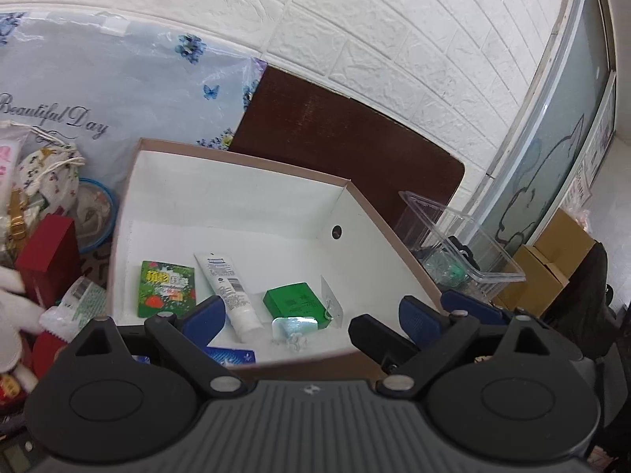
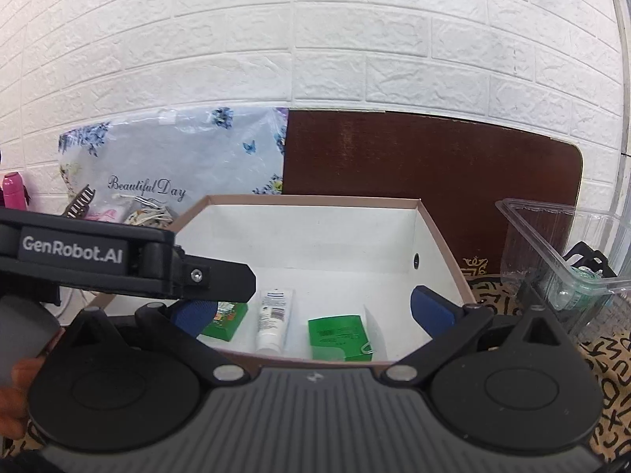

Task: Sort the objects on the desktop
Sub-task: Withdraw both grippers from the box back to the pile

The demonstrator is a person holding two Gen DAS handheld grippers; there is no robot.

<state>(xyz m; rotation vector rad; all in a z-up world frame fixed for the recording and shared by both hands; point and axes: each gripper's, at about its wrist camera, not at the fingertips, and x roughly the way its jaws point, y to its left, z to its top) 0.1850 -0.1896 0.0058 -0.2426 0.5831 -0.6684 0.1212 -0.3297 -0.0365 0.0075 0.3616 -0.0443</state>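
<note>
Inside the white cardboard box at the centre of my left wrist view lay the sorted things: a green printed packet at about 9 o'clock from the box middle, a white tube just beside it with its cap toward me, and a green flat box at 4 o'clock. A small clear blister pack sat touching the green flat box on its near side, and a blue packet showed partly behind my left gripper. I had that gripper's jaws spread wide and grasping nothing, poised over the near edge of the box.

From the right wrist view I saw the same box, with the tube at 6 o'clock, the green packet at 8 o'clock and the green flat box at 5 o'clock. My right gripper was likewise released, its blue pads wide apart with nothing between them. The left gripper's black body crossed that view at 9 o'clock.

A clear plastic container stood just beside the box at 3 o'clock, with something green inside that I couldn't make out. Behind, a flowered bag leaned near a dark brown board against the white brick wall. At 9 o'clock in the left view lay a clutter with a red box.
</note>
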